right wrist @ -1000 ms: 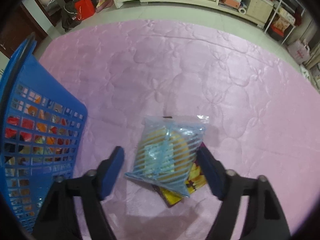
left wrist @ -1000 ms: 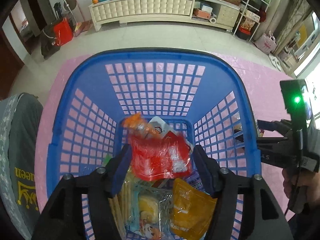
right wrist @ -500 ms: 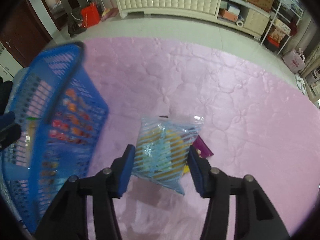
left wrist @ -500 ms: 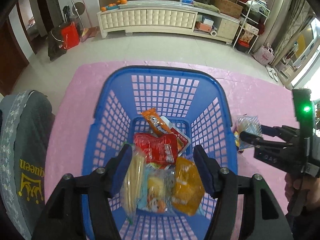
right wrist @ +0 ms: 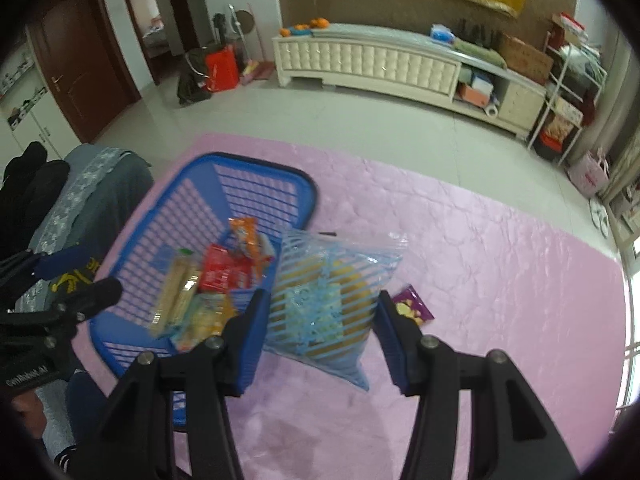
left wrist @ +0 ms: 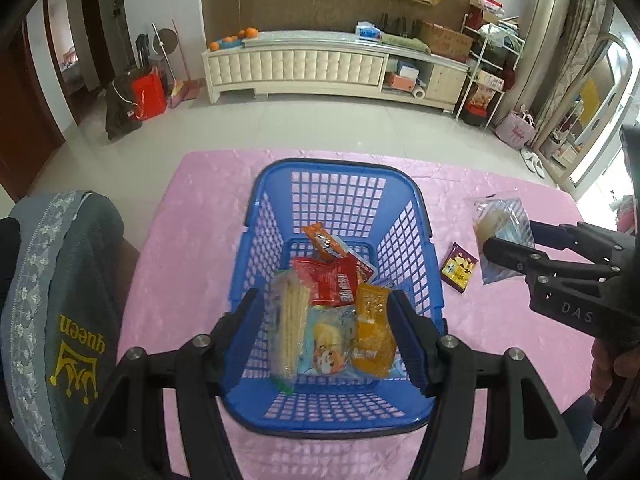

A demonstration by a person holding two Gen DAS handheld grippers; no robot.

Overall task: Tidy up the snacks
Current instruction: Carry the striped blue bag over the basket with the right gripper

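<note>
The striped bag (right wrist: 320, 304) is clamped in the right tool (right wrist: 320, 332); the left tool (left wrist: 324, 328) is spread empty. Slippage short of the basket (right wrist: 208, 200) is risked.

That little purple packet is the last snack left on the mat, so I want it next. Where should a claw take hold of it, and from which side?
The purple packet lies flat on the pink mat, beside the blue basket. Probably best to come straight down from above and pinch across its narrower width, one finger on each long edge. It looks thin, so the fingertips likely need to press into the soft mat to get under the edges.
</note>
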